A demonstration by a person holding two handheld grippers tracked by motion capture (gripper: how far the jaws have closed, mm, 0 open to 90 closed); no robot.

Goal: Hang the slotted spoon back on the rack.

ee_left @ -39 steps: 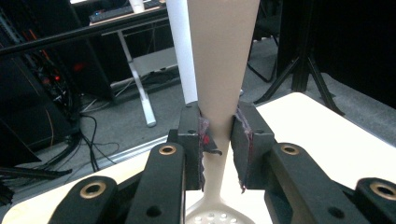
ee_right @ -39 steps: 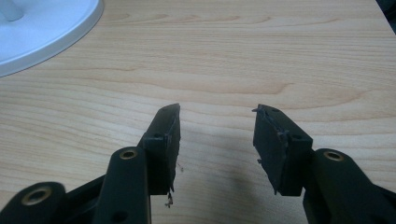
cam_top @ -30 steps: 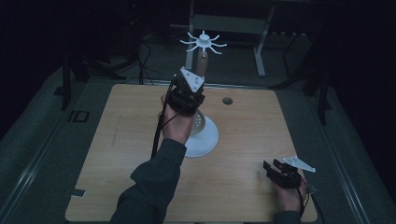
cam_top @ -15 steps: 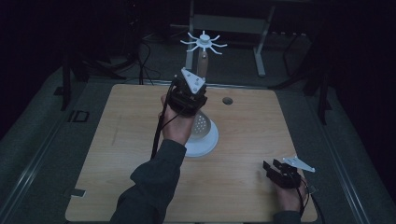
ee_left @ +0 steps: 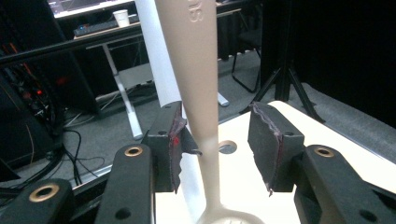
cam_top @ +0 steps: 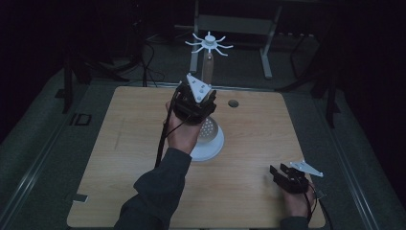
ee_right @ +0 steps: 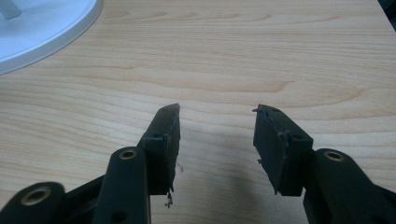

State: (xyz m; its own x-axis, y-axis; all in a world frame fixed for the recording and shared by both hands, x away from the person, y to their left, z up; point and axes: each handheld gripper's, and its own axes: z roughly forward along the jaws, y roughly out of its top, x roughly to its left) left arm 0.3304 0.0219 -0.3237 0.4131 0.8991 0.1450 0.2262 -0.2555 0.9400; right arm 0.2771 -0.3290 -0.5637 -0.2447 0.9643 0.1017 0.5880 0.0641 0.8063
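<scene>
One beige spoon [ee_left: 196, 93] stands between two just-opened left gripper [ee_left: 217, 140] jaws.

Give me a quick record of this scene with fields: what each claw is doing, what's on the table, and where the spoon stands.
left claw: raised over the stand, jaws just opened, apart now
spoon: beige, upright between the left jaws, near the left pad, clear gap to the right pad
stand: white round base mid-table, white pole behind the spoon
right claw: open, nothing between the jaws, low over the table's right front
table: light wood, small round hole near the far edge
</scene>
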